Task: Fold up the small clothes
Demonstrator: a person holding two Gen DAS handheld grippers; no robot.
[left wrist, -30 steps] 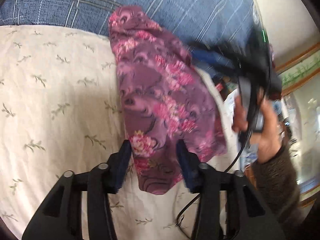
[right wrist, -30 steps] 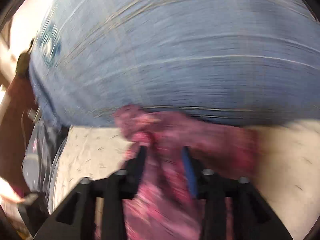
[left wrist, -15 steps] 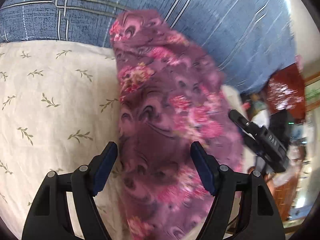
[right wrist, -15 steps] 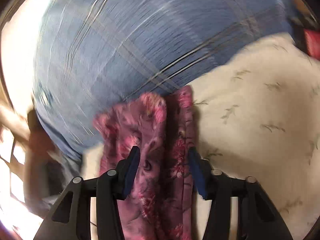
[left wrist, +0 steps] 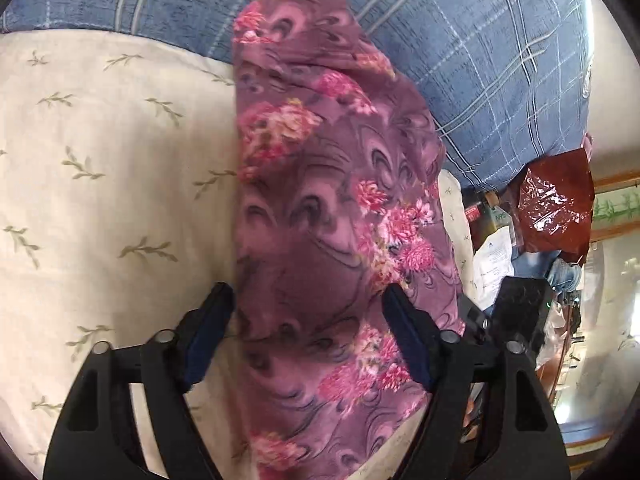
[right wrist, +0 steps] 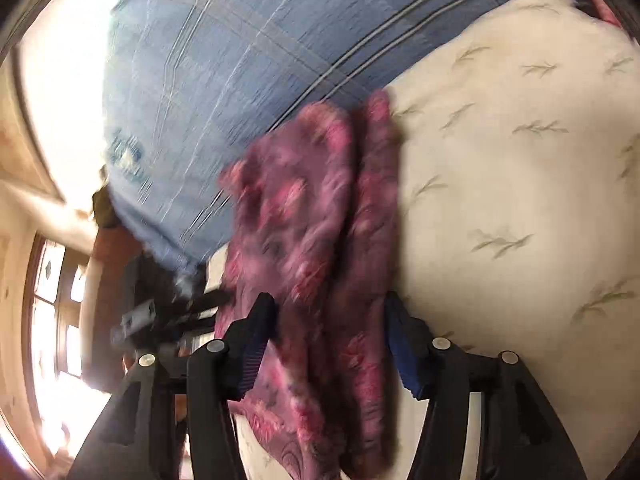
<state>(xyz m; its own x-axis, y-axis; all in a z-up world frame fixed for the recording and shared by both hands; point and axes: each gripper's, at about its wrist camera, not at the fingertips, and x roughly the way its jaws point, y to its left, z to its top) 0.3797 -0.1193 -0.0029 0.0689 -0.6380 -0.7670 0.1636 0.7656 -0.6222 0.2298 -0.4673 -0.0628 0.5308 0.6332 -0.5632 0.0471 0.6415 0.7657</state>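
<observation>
My left gripper point(left wrist: 308, 332) is opening, pads clear either side of the purple floral garment point(left wrist: 336, 216); my right gripper point(right wrist: 328, 344) is opening too, cloth loose between the jaws. Garment lies lengthwise on the cream leaf-print sheet point(left wrist: 112, 184), far end touching the blue plaid bedding point(left wrist: 480, 60).

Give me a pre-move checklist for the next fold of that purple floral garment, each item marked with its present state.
1. Purple floral garment lying on the cream leaf-print sheet: ok.
2. Left gripper free of the cloth: ok; its jaws are opening, with fabric between them but the pads not pressing.
3. Right gripper released: ok; its jaws are opening around the fabric, though the right wrist view is blurred.
4. Garment folded into a long narrow strip: ok.
5. Layers lined up evenly: cannot tell; motion blur hides the edges.
6. Far end clear of the blue plaid bedding: not ok; it overlaps that bedding.
</observation>
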